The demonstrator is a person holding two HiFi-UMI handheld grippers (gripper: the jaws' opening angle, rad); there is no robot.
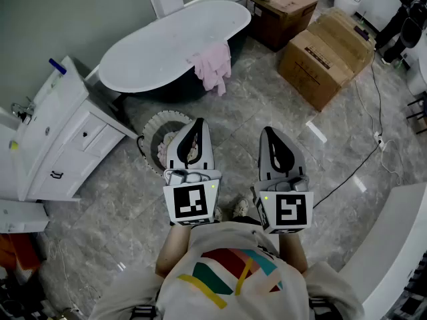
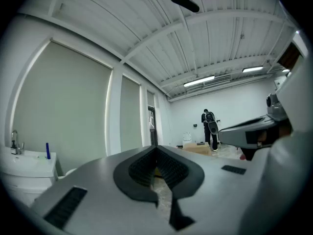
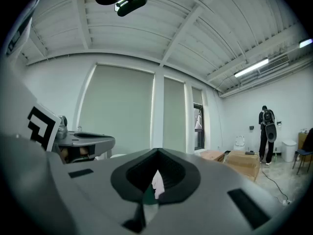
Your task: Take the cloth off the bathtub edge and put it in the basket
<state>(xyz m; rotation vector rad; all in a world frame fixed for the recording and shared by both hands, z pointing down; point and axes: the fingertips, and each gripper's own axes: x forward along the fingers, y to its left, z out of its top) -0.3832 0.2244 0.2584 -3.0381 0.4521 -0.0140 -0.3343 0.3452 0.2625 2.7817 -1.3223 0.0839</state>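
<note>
A pink cloth hangs over the near edge of the white bathtub at the top of the head view. A round wicker basket stands on the floor in front of the tub, with light cloth in it. My left gripper is held over the basket's right side, shut and empty. My right gripper is beside it to the right, also shut with nothing in it. In the left gripper view, the left gripper points level across the room; the right gripper does the same in its own view.
A white vanity cabinet stands at the left. Cardboard boxes sit on the marble floor at the upper right. A black cable runs across the floor at the right. A person stands far off by the back wall.
</note>
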